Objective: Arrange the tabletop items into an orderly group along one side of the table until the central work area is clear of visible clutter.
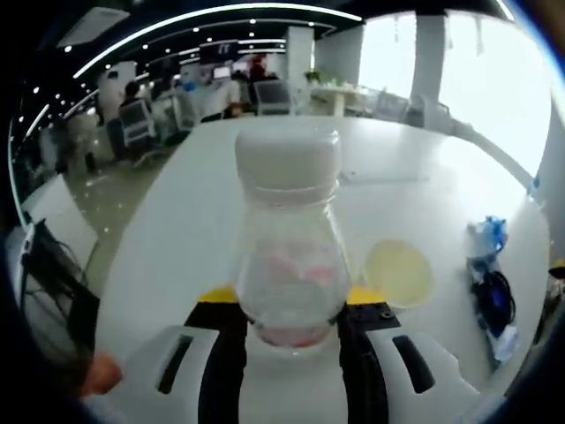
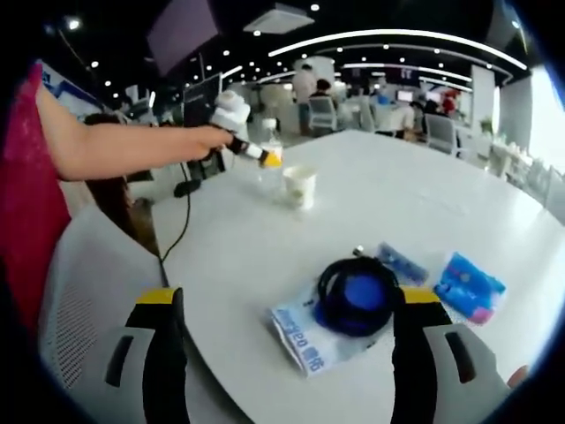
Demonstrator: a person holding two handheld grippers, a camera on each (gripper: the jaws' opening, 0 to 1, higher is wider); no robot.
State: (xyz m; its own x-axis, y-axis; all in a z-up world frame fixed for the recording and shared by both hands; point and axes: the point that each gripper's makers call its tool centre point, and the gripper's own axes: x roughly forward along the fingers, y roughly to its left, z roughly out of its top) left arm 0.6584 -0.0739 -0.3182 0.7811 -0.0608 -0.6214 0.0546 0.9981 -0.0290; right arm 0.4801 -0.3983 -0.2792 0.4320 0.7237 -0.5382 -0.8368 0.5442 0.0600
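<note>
A white table runs back into an open office with strip lights and chairs. The left gripper is clamped on a clear bottle, white-capped, between its jaws; a cup sits just right. The right gripper hangs wide open over a coiled black cable on a packet, blue pouch to its right.

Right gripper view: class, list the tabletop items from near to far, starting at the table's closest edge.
Printed packet → coiled black cable → paper cup → clear bottle held in the left gripper.
</note>
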